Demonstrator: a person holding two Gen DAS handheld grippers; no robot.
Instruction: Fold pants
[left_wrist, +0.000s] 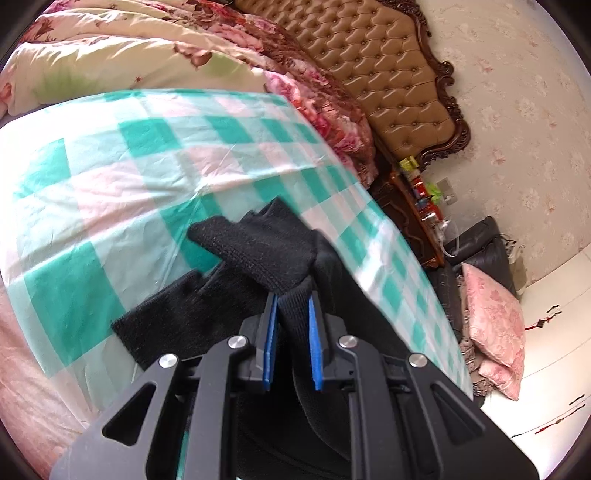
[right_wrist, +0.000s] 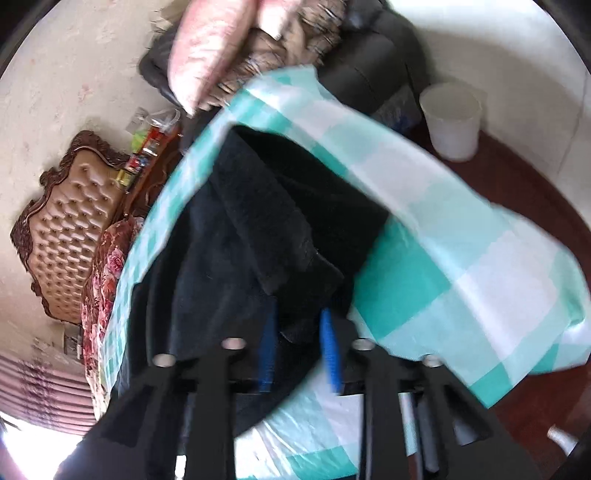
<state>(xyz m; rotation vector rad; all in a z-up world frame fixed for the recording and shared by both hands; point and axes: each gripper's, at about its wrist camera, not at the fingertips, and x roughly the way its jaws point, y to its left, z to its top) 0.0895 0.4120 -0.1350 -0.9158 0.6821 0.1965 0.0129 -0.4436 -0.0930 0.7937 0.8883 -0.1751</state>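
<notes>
Black knit pants (left_wrist: 255, 254) lie bunched on a green and white checked sheet (left_wrist: 110, 173). My left gripper (left_wrist: 291, 295) is shut on a fold of the pants, the cloth pinched between its blue pads (left_wrist: 271, 332) and draped over the fingertips. In the right wrist view the pants (right_wrist: 280, 206) spread across the same sheet (right_wrist: 461, 251). My right gripper (right_wrist: 297, 314) is shut on an edge of the pants, with cloth between its blue pads (right_wrist: 328, 347). That view is motion blurred.
A floral quilt (left_wrist: 147, 48) is piled behind the sheet. A tufted tan headboard (left_wrist: 388, 62) stands against the wall, a cluttered nightstand (left_wrist: 417, 199) beside it. A pink cushion (left_wrist: 495, 321) rests on a dark chair. A white bucket (right_wrist: 452, 118) stands on the floor.
</notes>
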